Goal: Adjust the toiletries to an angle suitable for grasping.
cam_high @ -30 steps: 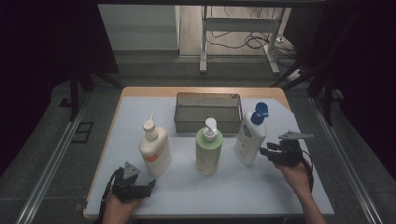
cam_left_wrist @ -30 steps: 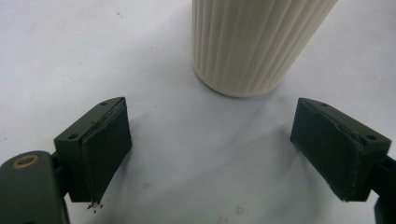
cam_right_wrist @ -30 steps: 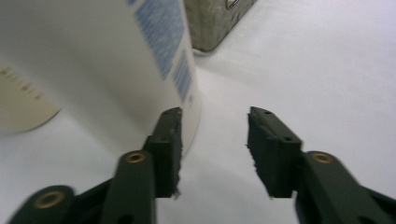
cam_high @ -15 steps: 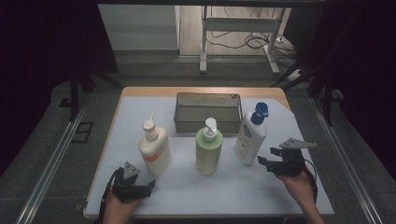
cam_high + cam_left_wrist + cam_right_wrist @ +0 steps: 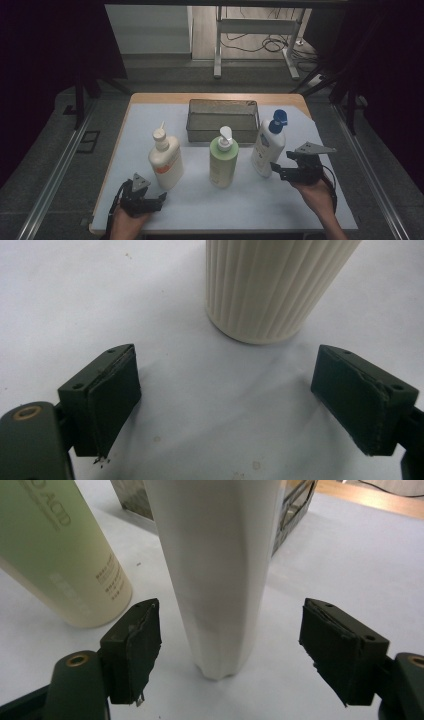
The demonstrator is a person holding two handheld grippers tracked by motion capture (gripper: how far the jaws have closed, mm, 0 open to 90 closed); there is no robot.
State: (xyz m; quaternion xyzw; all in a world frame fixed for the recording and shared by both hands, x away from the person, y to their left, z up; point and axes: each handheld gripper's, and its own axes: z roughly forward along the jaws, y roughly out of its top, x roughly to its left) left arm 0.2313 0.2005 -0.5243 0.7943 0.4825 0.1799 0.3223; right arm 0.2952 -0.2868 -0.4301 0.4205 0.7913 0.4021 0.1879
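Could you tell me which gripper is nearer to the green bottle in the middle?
Right. The right gripper sits just beyond the white bottle beside the green bottle; the left gripper waits near the table's front edge.

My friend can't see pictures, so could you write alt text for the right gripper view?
A tall white bottle stands on a white table, just ahead of the right gripper, whose two black jaws are open and not touching it. A green bottle stands left, a metal basket behind.
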